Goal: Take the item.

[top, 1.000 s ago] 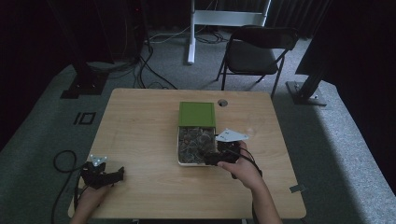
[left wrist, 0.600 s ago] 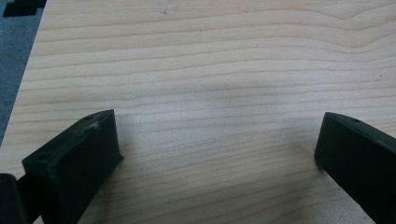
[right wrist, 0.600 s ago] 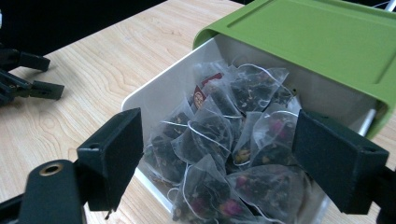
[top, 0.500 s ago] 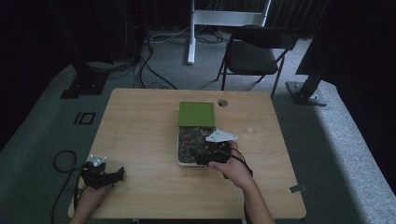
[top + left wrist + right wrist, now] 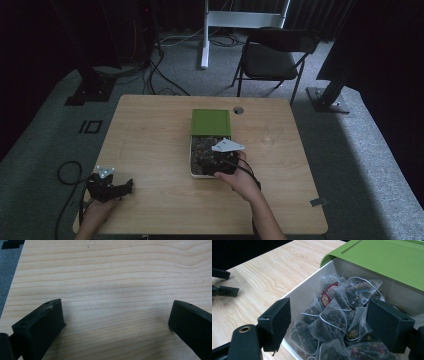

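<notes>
A white box (image 5: 191,150) with a green lid (image 5: 210,121) slid halfway back lies mid-table, full of pyramid tea bags (image 5: 329,322). My right gripper (image 5: 206,160) hangs over the box's near end, tilted down into it. In the right gripper view (image 5: 331,317) its jaws stand wide on either side of the heap. They have just been closing, with tea bags between them and no pad pressing on one. My left gripper (image 5: 125,187) rests at the table's front left corner. Its jaws (image 5: 116,312) are open over bare wood.
The wooden table (image 5: 150,135) has a round cable hole (image 5: 238,109) behind the box. A folding chair (image 5: 275,55) stands beyond the far edge, with stands and cables on the grey carpet. The left gripper's cable (image 5: 65,175) loops off the table's left side.
My right gripper has moved left and slightly down, from beside the box's right rim to over the tea bags. The left gripper has stayed where it was.
</notes>
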The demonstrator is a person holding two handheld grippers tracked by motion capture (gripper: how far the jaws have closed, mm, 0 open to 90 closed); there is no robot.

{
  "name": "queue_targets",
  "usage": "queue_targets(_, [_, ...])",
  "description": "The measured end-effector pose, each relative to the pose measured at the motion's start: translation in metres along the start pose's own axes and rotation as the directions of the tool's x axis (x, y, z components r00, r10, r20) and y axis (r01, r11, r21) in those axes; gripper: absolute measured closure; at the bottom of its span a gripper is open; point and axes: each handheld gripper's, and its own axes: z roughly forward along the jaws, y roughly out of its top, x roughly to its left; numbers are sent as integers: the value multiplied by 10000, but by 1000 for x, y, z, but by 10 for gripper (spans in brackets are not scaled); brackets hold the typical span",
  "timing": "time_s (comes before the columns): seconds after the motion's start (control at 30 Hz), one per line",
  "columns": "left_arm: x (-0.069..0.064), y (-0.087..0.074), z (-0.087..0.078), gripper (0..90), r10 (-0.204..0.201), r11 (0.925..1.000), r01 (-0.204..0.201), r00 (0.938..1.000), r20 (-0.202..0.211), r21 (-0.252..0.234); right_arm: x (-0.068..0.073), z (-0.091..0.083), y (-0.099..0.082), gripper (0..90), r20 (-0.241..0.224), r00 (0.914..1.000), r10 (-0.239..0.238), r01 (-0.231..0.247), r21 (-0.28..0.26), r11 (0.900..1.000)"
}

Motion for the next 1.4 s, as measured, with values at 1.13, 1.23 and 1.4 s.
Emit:
queue_targets(1.13, [0,0,0,5,25,10000,-25,10000,0,25,5,22,-17,591,439,9988,-218,177,914,9957])
queue_targets(1.23, [0,0,0,5,27,10000,-27,10000,0,26,5,24,-18,610,313,9988,-386,354,989,9945])
queue_targets(1.4, [0,0,0,5,27,10000,-27,10000,-1,26,2,24,-18,769,201,9988,-437,418,889,9952])
